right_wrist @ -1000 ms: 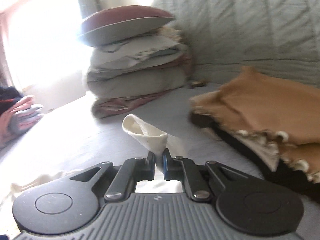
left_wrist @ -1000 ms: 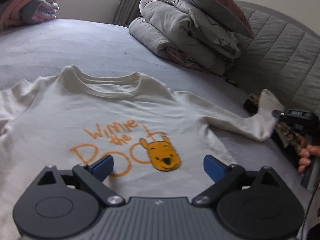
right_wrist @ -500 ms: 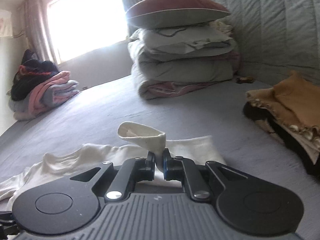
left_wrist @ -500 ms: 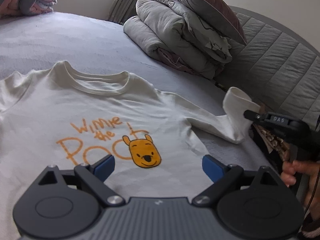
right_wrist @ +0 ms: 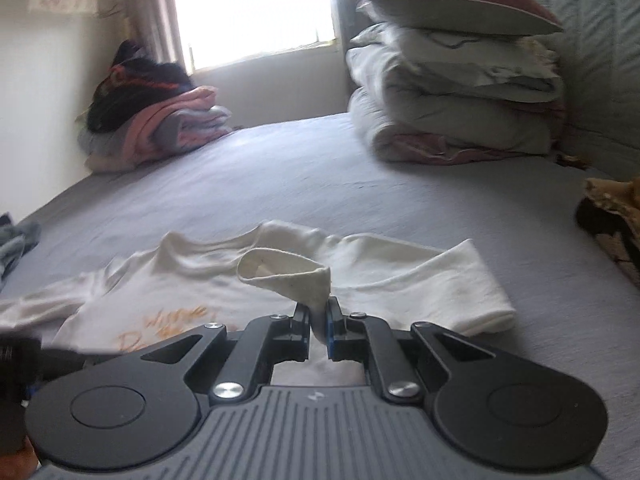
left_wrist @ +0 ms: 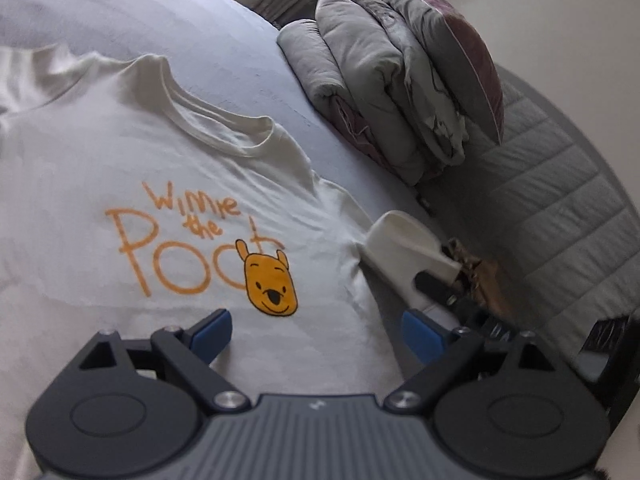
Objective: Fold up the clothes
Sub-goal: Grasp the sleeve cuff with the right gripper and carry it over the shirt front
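Cream shirt point(left_wrist: 168, 200) lies face up on a grey bed point(right_wrist: 320, 168), its orange lettering and a yellow bear's face showing, its collar toward the far edge of the bed where folded quilts point(right_wrist: 452, 112) and a pillow point(right_wrist: 456, 4) are stacked against a padded headboard point(left_wrist: 560, 208). The right gripper point(right_wrist: 319, 320) has its jaws pinched shut on the cuff of one sleeve point(right_wrist: 288, 276), which stands up as a small open loop above the fabric and is carried over the shirt's side. The left gripper point(left_wrist: 316, 334) hangs low over the hem with its blue pads wide apart, holding nothing. A pile of pink and dark clothes point(right_wrist: 152, 120) sits at the far corner by the window, and a brown garment point(right_wrist: 616, 208) lies at the right edge. The step in hand looks like the first fold, bringing the sleeve across the chest. Next, the sleeve probably needs laying flat across the print before the jaws let go, with the left gripper free to steady the body or take the other sleeve.
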A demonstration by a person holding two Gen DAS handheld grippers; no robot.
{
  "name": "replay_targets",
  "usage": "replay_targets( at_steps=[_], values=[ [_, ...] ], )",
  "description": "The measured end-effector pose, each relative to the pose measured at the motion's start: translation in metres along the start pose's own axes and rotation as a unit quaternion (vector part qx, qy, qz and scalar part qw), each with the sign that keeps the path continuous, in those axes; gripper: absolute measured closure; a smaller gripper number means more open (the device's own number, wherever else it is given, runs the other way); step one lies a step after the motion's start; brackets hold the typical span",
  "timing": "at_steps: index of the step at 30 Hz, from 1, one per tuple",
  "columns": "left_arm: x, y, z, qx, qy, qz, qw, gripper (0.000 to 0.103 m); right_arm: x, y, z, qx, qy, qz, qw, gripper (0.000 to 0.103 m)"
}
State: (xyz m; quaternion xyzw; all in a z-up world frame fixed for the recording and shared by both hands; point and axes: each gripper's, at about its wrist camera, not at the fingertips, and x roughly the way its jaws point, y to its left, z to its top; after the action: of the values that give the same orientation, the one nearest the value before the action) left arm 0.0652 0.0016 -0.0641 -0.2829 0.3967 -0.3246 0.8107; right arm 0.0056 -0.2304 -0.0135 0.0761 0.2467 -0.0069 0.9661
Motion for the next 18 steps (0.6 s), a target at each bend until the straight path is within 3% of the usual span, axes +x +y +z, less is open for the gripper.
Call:
replay_targets(
  at_steps=[7, 18],
  values=[
    [0.001, 0.011, -0.001, -0.068, -0.01, -0.043, 0.9967, 0.01, 0.004, 0.023, -0.012, -0.033, 0.02, 0.022, 0.999, 0.094],
    [0.005, 0.019, -0.002, -0.116, -0.028, -0.056, 0.9913, 0.011, 0.007, 0.061, -0.034, -0.114, 0.046, 0.046, 0.991, 0.094]
  ],
)
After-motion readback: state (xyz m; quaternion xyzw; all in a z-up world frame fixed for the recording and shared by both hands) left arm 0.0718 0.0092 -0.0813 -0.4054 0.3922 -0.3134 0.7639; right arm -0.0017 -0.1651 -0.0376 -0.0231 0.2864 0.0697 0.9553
